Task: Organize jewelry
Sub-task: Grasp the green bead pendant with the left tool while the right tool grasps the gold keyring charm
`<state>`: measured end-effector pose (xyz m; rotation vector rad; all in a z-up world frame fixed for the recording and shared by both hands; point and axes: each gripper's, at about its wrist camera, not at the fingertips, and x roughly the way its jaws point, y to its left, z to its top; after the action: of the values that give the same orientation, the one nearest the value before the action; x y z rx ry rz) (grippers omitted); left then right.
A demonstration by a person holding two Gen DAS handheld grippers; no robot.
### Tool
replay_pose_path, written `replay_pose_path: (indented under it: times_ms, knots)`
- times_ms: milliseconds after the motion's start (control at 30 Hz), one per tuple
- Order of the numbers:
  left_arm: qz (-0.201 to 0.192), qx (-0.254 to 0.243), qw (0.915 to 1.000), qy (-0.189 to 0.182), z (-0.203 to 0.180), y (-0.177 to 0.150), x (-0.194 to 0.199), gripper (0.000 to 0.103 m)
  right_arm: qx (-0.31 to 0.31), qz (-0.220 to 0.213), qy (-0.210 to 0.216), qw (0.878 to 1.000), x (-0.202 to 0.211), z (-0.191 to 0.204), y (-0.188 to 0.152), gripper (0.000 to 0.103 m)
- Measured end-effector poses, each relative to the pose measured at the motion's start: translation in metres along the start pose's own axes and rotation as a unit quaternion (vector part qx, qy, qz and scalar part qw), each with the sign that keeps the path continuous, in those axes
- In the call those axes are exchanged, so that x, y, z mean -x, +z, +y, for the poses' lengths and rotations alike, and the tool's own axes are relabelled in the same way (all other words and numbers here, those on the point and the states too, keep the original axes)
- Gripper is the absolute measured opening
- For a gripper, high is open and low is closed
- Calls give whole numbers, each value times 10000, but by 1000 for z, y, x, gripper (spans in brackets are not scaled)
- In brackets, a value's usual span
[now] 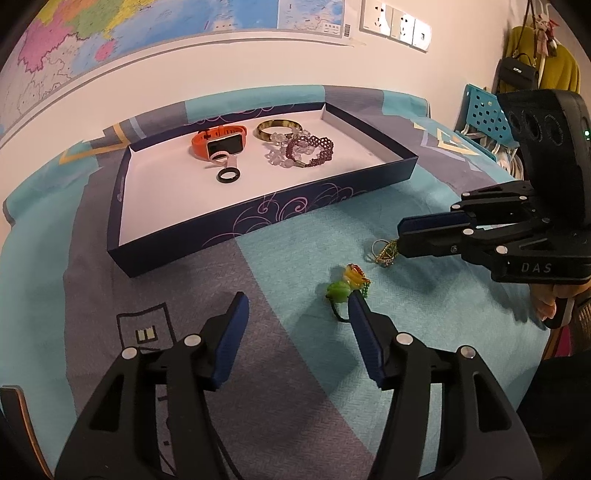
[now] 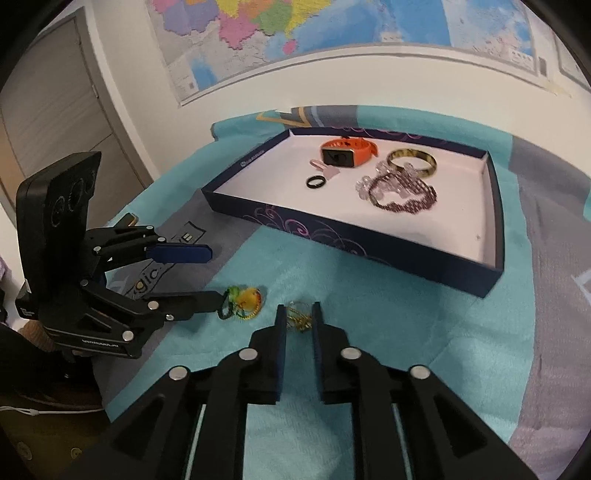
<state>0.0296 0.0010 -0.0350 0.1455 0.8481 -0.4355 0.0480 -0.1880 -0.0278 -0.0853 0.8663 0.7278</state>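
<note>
Your right gripper (image 2: 300, 317) has its jaws narrow, the gold piece (image 2: 299, 318) sitting between the fingertips on the cloth; whether the pads actually press on it cannot be told, since the fingers hide its sides. What kind of item it is stays unclear, a small tangle of gold wire or chain.

Your left gripper (image 1: 297, 301) stands about half open with nothing between the jaws. Its right fingertip touches or overlaps the green and yellow beaded piece (image 1: 347, 284), so part of that piece is hidden; the other finger is well apart from it. In the right wrist view the lower finger meets the same piece at its near edge.

Both loose pieces lie near each other on the teal and grey bedspread (image 1: 424, 325), just ahead of your fingertips.

Farther ahead of both grippers is the navy tray (image 1: 258, 221), white inside. It holds an orange smartwatch (image 1: 219, 144), a black ring (image 1: 229, 175) just in front of it, a gold bangle (image 1: 279, 129), and a dark purple beaded bracelet (image 1: 314, 149) tangled with clear beads.

Beyond the tray, a wall map (image 2: 332, 33) hangs. A grey door (image 2: 55, 110) is at far left, wall sockets (image 1: 397, 24) at upper right.
</note>
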Motion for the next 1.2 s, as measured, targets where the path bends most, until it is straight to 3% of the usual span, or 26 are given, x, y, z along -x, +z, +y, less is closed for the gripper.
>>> replay_pose_path:
  times_ms: [167, 233, 533, 700, 867, 1000, 1067, 1133, 1200]
  knots:
    - [15, 7, 10000, -3, 0, -1, -1, 56, 482, 200, -222, 9984, -13, 13, 6, 14]
    - [13, 31, 10000, -14, 1, -1, -1, 56, 498, 253, -242, 9981, -15, 13, 6, 4]
    - [-20, 62, 10000, -26, 2, -1, 0, 57, -645, 27, 347, 9973, -7, -21, 1, 0]
    - [-44, 15, 10000, -74, -2, 0, 1, 57, -778, -98, 602, 9951, 1, -21, -1, 0]
    - [-63, 20, 9999, -76, -3, 1, 2, 57, -742, -45, 562, 9956, 3, -18, -6, 0]
    - [-67, 8, 9999, -88, -4, 0, 3, 57, -865, -50, 497, 9950, 3, -23, -11, 4]
    - [-59, -19, 9999, -96, -6, -1, 4, 57, -825, -90, 472, 9954, 5, -23, -12, 11]
    - [-57, -57, 9999, -125, -8, -1, 4, 57, -745, -143, 404, 9963, 7, -21, -11, 31]
    - [-54, -82, 9999, -141, -10, -1, 3, 57, -609, -113, 274, 9977, 4, -17, -9, 32]
